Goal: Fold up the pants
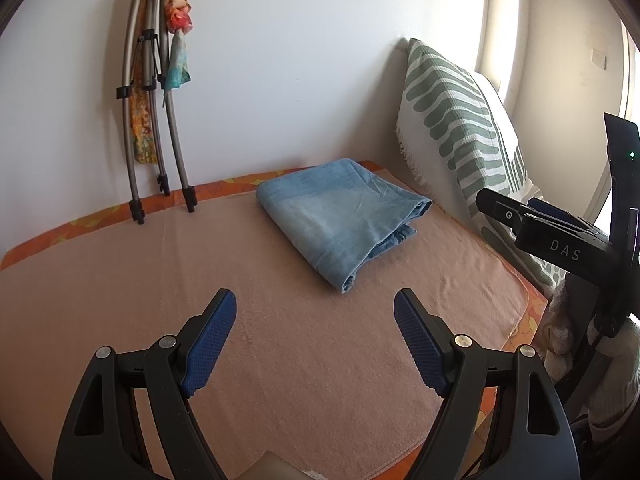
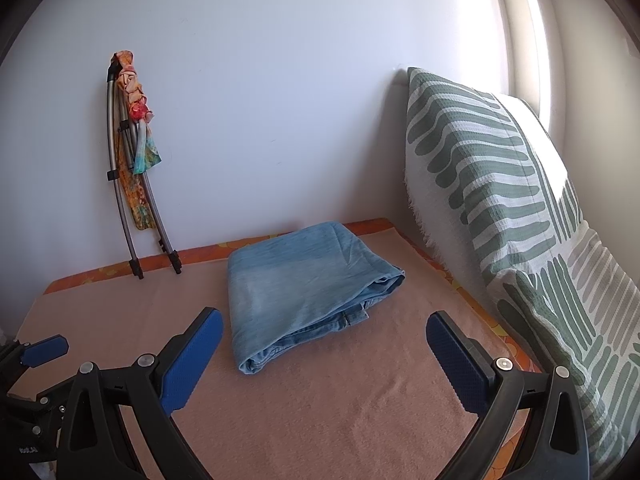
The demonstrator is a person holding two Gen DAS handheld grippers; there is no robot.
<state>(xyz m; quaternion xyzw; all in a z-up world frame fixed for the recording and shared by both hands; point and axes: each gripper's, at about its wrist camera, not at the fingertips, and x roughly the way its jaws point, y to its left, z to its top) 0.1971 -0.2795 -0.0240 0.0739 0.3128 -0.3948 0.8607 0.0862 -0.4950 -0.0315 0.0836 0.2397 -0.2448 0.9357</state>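
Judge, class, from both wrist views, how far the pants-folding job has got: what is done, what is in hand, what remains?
Done: the blue pants lie as a compact folded stack on the peach blanket, layered edges showing at the near corner. In hand: nothing; the left tongs and right tongs are both open, held short of the stack and empty. Left: seemingly little, perhaps squaring the loose edges facing the leaf-patterned cushion.

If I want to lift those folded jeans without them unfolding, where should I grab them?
Probably grip the folded jeans at the thick rounded fold on their near-left corner, coming in low from the front. All layers meet there; the right edge shows loose, open layers that could fall apart. Both grippers are open and free.
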